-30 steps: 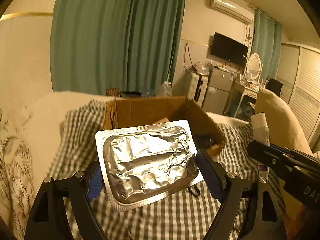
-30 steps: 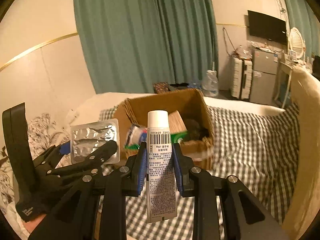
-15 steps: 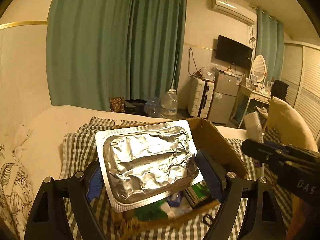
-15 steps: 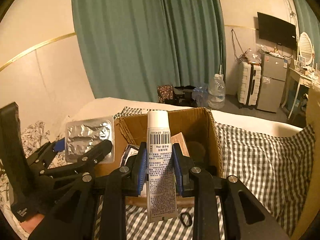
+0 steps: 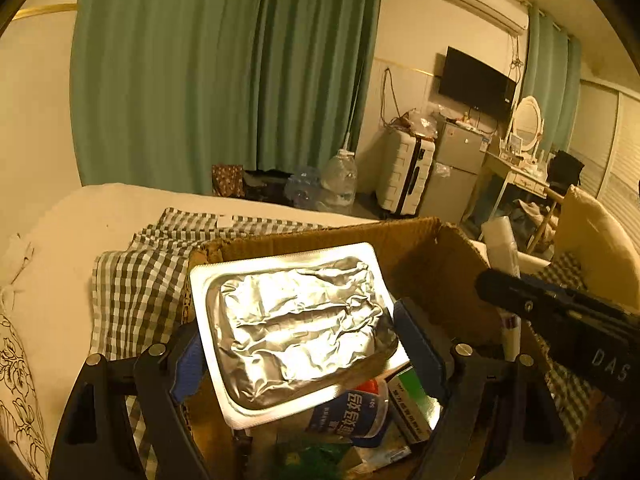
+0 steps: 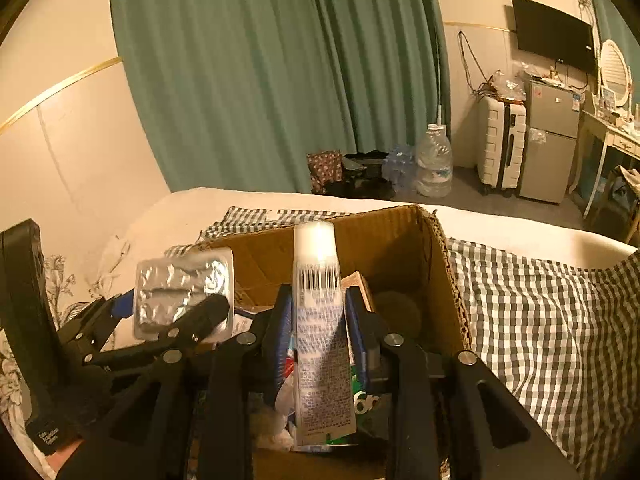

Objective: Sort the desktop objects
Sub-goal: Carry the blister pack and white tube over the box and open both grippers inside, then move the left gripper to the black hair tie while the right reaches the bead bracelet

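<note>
While the silver foil blister pack (image 5: 296, 324) sits between the blue pads of the left gripper (image 5: 298, 350) at frame centre, a thin gap shows on each side of it, so whether the widely spread jaws still pinch it cannot be told; these jaws have just been opening. Its lower edge hangs over the open cardboard box (image 5: 404, 240), above a white-and-blue pouch (image 5: 354, 408) and a green-topped carton (image 5: 412, 404) lying inside. In the right wrist view the white tube (image 6: 320, 320) stands upright between the pads of the right gripper (image 6: 320, 346), whose jaws have just been opening; small gaps appear beside the tube, blurred, with its flat end low inside the box. The far box wall rises behind both items, and its right wall edge runs down the right of centre. Beyond that edge the checked cloth (image 6: 552, 328) lies bare toward the lower right. Left of the box, cream bedding (image 5: 60, 264) is open.
</note>
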The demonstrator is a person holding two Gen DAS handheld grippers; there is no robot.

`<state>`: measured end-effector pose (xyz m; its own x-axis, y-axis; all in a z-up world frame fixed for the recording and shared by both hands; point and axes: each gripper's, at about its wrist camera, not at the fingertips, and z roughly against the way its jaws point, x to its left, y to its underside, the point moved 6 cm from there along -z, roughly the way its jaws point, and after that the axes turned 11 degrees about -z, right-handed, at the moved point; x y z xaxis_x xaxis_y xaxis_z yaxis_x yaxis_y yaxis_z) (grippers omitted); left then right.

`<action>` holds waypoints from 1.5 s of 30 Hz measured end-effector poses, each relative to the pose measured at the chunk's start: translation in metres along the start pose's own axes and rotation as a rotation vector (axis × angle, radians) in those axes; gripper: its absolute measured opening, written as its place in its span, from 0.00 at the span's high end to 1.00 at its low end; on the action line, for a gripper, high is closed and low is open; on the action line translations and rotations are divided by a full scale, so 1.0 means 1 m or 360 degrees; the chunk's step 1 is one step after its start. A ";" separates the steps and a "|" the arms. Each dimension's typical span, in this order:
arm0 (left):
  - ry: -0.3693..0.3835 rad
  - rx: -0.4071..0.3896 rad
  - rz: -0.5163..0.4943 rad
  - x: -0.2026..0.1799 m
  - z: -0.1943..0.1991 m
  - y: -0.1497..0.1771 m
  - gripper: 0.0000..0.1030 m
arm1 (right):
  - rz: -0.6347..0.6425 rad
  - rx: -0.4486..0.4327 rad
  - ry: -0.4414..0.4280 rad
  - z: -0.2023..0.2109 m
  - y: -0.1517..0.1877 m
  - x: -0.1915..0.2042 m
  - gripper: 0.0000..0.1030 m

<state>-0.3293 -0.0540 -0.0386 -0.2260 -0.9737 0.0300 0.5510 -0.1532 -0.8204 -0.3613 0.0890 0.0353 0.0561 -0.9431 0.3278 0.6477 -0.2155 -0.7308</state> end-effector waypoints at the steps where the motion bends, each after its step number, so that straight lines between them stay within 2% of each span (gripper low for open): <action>1: -0.0005 0.0011 0.0004 0.002 0.000 0.002 0.08 | -0.0017 -0.0010 0.0021 0.001 -0.001 -0.002 0.44; 3: -0.0061 0.0048 0.0021 0.005 0.002 0.006 0.02 | -0.0060 -0.0037 0.0029 0.006 -0.003 -0.005 0.37; 6: -0.0096 0.0066 0.0032 0.006 0.012 0.007 0.02 | -0.0076 -0.0052 0.0034 0.019 -0.004 -0.006 0.37; 12: -0.0142 -0.0046 0.0012 0.004 0.070 -0.003 0.02 | -0.0041 -0.0134 0.0058 0.070 -0.005 0.000 0.37; 21: -0.0087 -0.0284 -0.0006 -0.013 0.174 -0.034 0.00 | 0.0014 -0.0250 0.0068 0.168 -0.002 0.016 0.36; 26: -0.0040 -0.0292 -0.0051 -0.030 0.201 -0.035 0.00 | 0.0025 -0.0254 0.0098 0.204 0.014 0.016 0.36; 30: -0.0022 -0.0244 -0.0062 -0.039 0.203 -0.020 0.00 | -0.0019 -0.0219 0.0127 0.216 0.035 0.000 0.30; 33: -0.0009 -0.0196 -0.0042 -0.050 0.196 0.002 0.00 | -0.0046 -0.0162 0.0175 0.216 0.054 -0.018 0.27; 37: 0.0012 -0.0119 -0.0060 -0.073 0.178 0.037 0.00 | -0.0063 -0.0094 0.0295 0.206 0.084 -0.047 0.16; 41: 0.0057 -0.0016 -0.0101 -0.102 0.150 0.074 0.00 | -0.0114 0.0026 0.0412 0.186 0.119 -0.080 0.15; 45: 0.0072 0.0078 -0.0114 -0.122 0.122 0.111 0.00 | -0.0215 0.0153 0.0442 0.163 0.159 -0.109 0.15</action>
<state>-0.1430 0.0269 -0.0639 -0.3015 -0.9515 0.0609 0.5705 -0.2312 -0.7881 -0.1409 0.1990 -0.0188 -0.2359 -0.9436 0.2324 0.7048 -0.3308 -0.6275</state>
